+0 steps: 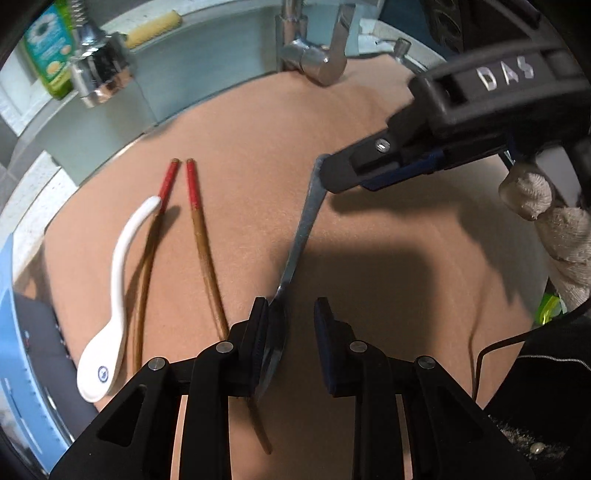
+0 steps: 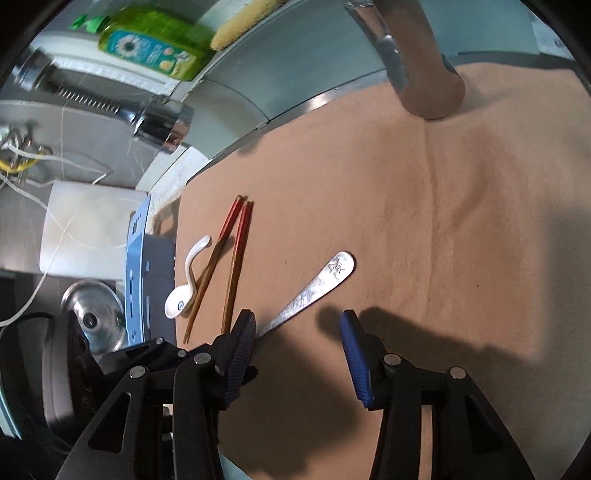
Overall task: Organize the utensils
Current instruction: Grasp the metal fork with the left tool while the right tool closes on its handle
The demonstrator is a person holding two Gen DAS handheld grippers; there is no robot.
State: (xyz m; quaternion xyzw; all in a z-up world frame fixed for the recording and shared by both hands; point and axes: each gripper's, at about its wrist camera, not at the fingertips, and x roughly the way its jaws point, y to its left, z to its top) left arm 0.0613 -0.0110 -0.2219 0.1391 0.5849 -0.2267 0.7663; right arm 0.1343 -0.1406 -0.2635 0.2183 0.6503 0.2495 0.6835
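Observation:
A metal spoon [image 1: 303, 229] lies on the tan cloth [image 1: 388, 280]. Its bowl sits between the fingers of my left gripper [image 1: 291, 332], against the left pad only, so the gripper is open. My right gripper [image 1: 343, 173] reaches in from the upper right, with its tip at the end of the spoon's handle. In the right wrist view my right gripper [image 2: 295, 339] stands open over the cloth [image 2: 424, 221]. The metal spoon [image 2: 317, 284] runs past its left finger and is not pinched. Two red-tipped chopsticks [image 1: 199, 229] [image 2: 232, 266] and a white ceramic spoon [image 1: 118, 266] [image 2: 184, 288] lie side by side to the left.
A chrome faucet [image 1: 314, 55] [image 2: 417, 74] overhangs the cloth's far edge. A green soap bottle [image 1: 48, 48] [image 2: 147, 40], a yellow sponge [image 1: 153, 27] and a spray head [image 1: 99, 70] stand at the back left. A blue rack [image 2: 138, 266] borders the left. A gloved hand [image 1: 546, 221] is at right.

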